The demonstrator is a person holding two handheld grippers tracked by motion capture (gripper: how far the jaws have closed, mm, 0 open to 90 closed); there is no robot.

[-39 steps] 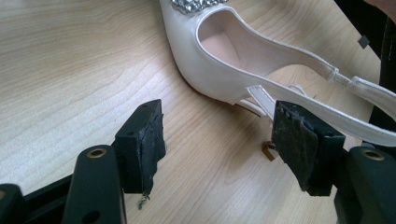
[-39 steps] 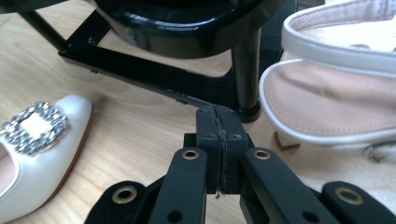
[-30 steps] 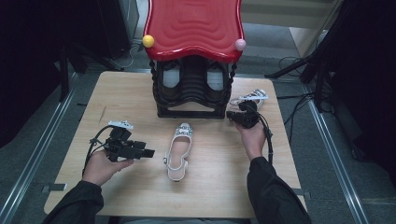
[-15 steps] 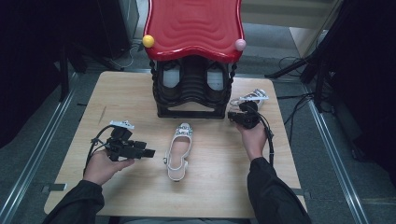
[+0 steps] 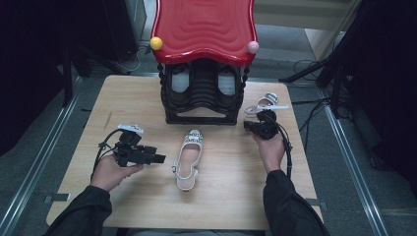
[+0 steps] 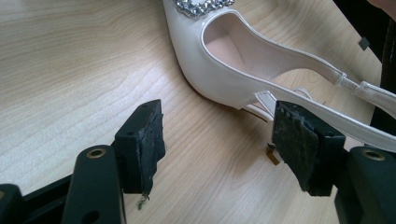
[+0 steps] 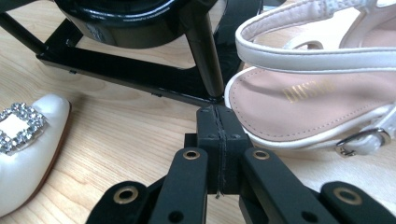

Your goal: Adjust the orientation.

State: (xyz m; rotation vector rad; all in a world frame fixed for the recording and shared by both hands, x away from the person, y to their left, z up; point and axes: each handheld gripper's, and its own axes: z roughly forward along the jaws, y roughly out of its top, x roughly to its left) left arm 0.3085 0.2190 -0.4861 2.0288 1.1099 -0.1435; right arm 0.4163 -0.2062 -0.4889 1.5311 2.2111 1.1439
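White shoe lies mid-worktop; left gripper, fingers spread and empty, points at its heel strap, right gripper pressed shut. Closing now risks pinching only strap, tipping the shoe

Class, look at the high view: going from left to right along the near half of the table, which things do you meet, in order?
Left claw → white slingback shoe with the jewelled buckle → right claw, with a second white shoe just beyond it.
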